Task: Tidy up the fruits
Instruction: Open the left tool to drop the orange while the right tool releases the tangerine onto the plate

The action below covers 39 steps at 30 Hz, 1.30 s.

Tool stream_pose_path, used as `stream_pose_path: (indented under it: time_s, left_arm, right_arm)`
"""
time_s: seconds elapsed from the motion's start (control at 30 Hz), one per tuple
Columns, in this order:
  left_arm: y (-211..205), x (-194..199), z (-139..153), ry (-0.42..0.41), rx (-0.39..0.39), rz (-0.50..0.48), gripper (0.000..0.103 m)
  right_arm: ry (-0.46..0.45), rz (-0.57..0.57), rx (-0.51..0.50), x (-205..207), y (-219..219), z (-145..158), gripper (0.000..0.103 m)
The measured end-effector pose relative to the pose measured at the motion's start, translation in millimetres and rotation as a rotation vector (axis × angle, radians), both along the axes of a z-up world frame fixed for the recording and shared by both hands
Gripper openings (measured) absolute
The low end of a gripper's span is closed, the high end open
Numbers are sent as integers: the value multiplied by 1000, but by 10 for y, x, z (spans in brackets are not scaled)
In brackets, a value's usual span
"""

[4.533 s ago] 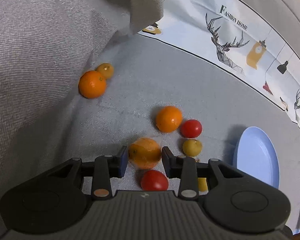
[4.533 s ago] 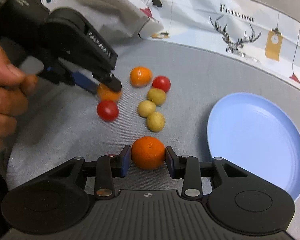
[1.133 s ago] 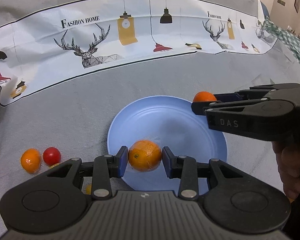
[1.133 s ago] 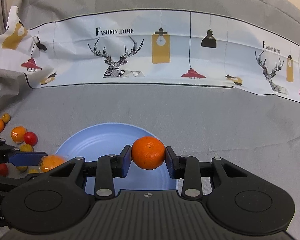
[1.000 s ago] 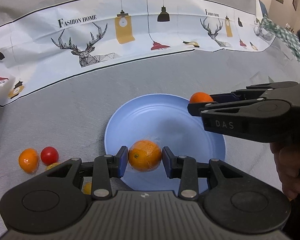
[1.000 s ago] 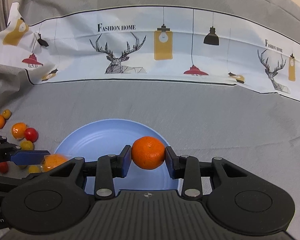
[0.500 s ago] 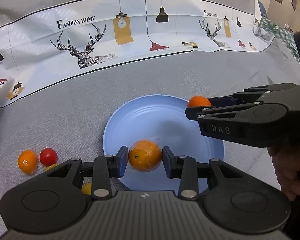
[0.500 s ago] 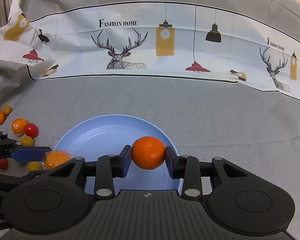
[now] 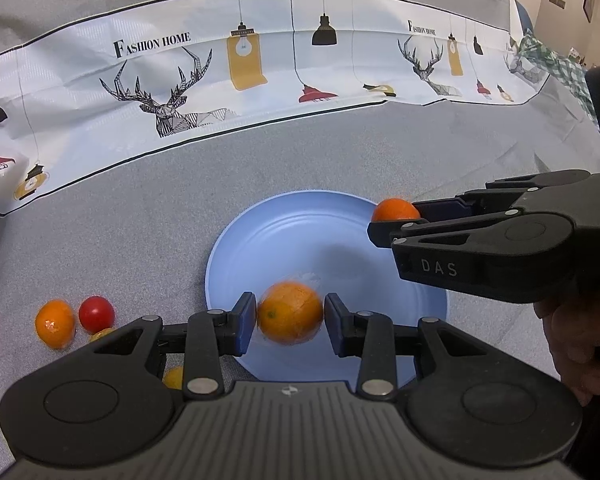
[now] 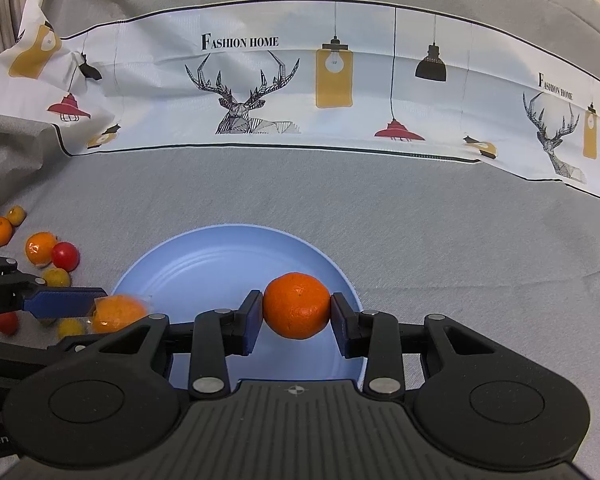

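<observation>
Showing only from left camera: hand point(image 9: 576, 336) behind right gripper point(image 9: 394, 218); both grippers clenched on oranges; left gripper point(image 9: 290, 318) orange point(image 9: 290, 312) blurred.

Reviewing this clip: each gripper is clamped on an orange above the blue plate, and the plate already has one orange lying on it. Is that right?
Not quite. The blue plate has nothing lying on it; the right wrist view shows its surface bare. The rest holds: the left gripper is clamped on a wrapped orange and the right gripper on a bare orange, both above the plate.
</observation>
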State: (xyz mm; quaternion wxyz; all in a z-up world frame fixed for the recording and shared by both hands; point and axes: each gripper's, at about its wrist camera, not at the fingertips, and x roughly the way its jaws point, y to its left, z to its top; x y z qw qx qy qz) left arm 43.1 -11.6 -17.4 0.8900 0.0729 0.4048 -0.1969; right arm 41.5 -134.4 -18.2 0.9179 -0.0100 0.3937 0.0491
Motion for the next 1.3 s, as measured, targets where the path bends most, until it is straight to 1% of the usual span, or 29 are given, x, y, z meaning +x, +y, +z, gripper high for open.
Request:
stream_pose_path:
  time_s: [0.17, 0.33, 0.63, 1.3]
  left_arm:
    - [7, 16, 15, 1, -5, 7, 42]
    - [22, 15, 27, -1, -10, 13, 42]
    - [45, 16, 45, -6, -16, 32, 42]
    - [89, -16, 101, -23, -31, 41, 41]
  right_arm:
    - [11, 5, -3, 5, 11, -6, 39]
    - [8, -10, 0, 3, 2, 5, 45]
    - [7, -9, -16, 1, 26, 22, 47]
    - [-16, -8, -30, -32, 70, 125, 49]
